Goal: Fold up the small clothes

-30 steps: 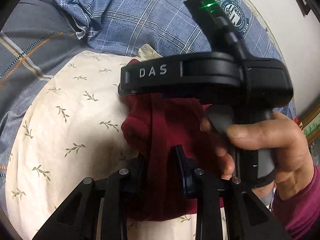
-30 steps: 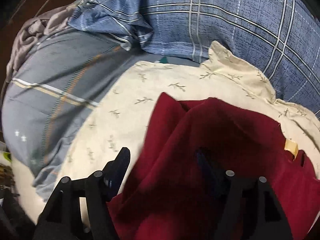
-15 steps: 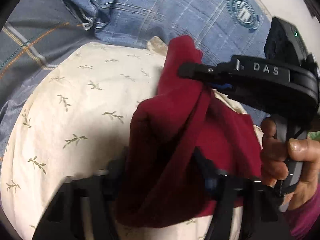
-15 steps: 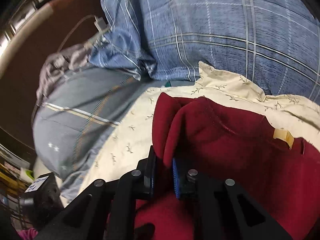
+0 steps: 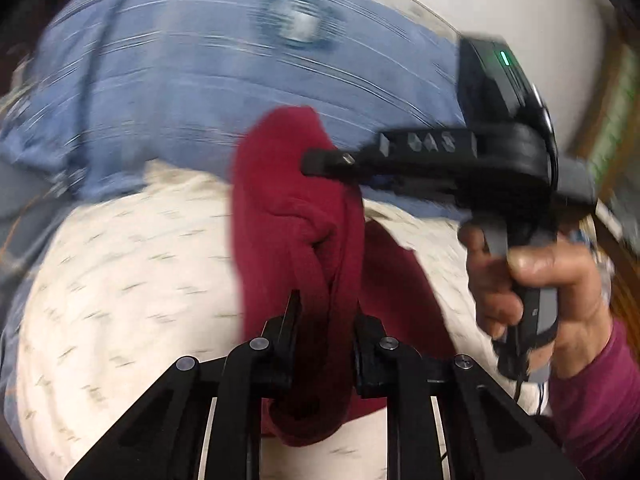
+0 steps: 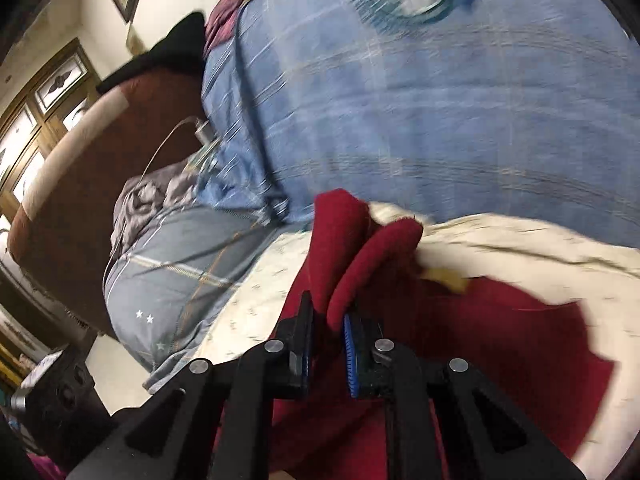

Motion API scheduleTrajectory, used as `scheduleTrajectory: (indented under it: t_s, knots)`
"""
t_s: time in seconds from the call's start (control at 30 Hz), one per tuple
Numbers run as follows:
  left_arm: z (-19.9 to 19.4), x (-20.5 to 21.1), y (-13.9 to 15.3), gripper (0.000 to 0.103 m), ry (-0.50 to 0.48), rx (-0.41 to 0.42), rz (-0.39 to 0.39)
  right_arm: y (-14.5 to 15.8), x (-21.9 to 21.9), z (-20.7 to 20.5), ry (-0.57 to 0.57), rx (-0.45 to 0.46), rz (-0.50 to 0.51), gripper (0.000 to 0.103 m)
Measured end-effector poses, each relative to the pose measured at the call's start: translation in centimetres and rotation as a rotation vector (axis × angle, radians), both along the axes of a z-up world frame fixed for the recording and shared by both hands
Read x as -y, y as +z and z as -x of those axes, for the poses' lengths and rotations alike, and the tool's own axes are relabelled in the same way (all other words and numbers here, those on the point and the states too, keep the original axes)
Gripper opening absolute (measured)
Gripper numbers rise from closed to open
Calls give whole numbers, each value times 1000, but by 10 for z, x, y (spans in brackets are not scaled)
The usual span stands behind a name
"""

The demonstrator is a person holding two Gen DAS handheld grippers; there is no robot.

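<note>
A dark red garment hangs bunched above a cream pillow with a leaf print. My left gripper is shut on a lower fold of it. My right gripper is shut on an upper edge of the same red garment, which spreads over the cream pillow to the right. In the left wrist view the right gripper comes in from the right, a hand on its handle, pinching the garment's raised top. The view is motion-blurred.
A blue plaid duvet with a round badge lies behind the pillow, and also shows in the right wrist view. A grey-blue striped pillow and crumpled grey cloth lie to the left, by a brown headboard with a charging cable.
Both grippers closed on the red garment and lifted it off the pillow. The right gripper moved up and to the right, pulling the top edge high.
</note>
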State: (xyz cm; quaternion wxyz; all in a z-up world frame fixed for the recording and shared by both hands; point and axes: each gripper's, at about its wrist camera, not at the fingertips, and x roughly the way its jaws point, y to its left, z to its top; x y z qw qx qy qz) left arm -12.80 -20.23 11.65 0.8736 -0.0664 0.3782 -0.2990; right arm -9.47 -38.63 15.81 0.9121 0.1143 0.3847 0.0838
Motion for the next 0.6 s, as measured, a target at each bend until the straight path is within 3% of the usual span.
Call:
scheduleTrajectory:
  t_s: [0.13, 0.27, 0.4, 0.47, 0.53, 0.57, 0.6]
  knots:
    - [4, 54, -11, 18, -87, -13, -42, -11, 44, 31, -82, -22, 23, 12]
    - [-2, 93, -42, 18, -134, -99, -56, -47, 93, 54, -200, -79, -20, 12]
    - [-5, 122, -58, 19, -170, -113, -114, -84, 118, 60, -289, -129, -55, 12]
    - [-2, 121, -52, 38, -195, -122, -101, -88, 120, 62, -309, -125, -89, 15]
    - [2, 108, -42, 58, -231, -164, -52, -82, 120, 70, -329, -115, -138, 27]
    - [6, 97, -34, 62, -240, -175, -27, -77, 119, 75, -331, -100, -175, 32]
    - [6, 87, -29, 63, -239, -162, -13, -74, 120, 83, -332, -81, -219, 48]
